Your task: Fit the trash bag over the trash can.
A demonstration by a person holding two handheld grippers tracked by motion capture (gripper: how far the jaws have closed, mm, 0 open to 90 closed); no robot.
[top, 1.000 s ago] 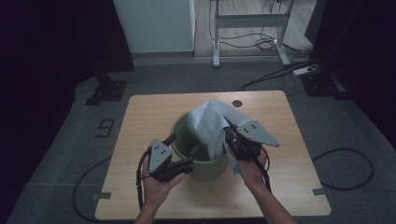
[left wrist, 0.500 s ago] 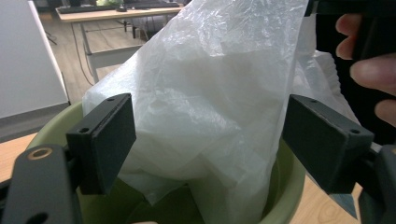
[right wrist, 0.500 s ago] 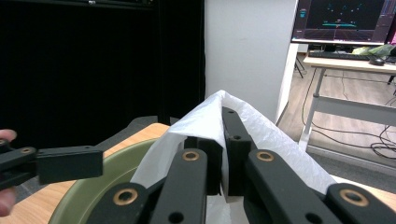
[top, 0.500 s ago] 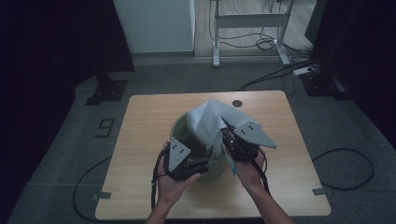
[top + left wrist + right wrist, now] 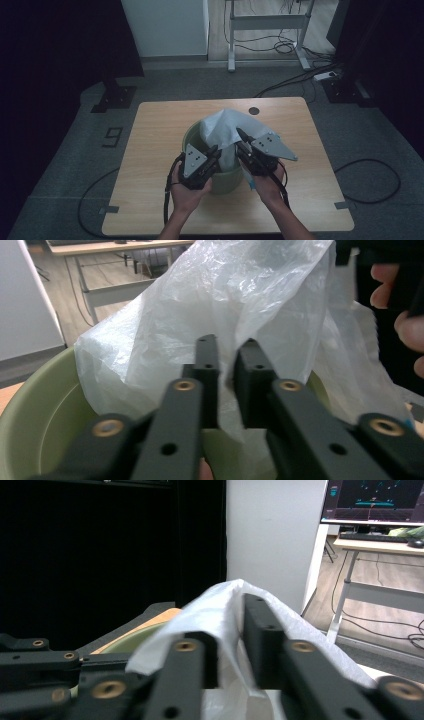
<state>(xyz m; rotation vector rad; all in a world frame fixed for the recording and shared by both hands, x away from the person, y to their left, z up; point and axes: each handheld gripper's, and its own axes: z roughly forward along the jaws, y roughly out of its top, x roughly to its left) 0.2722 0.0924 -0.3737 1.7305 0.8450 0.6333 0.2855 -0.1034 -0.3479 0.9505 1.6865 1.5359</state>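
A green bucket (image 5: 227, 176) stands on the wooden table (image 5: 155, 140).

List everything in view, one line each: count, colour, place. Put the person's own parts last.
Table: one, light wood, centre of the floor.
Bin: one, pale green, on the table's near half.
Bag: one, translucent white, draped in and over the bin.
Round cap: one, dark, far side of the tabletop.
Desk frame: one, white, on the floor beyond the table.
Power strip: one, white, on the floor at far right, with dark cables.
Monitor: one, dark, lit screen, on a desk in the right gripper view.
Left tool: one, black, jaws nearly closed at the bag.
Right tool: one, black, jaws closed on the bag.
Hands: two, holding the tools.
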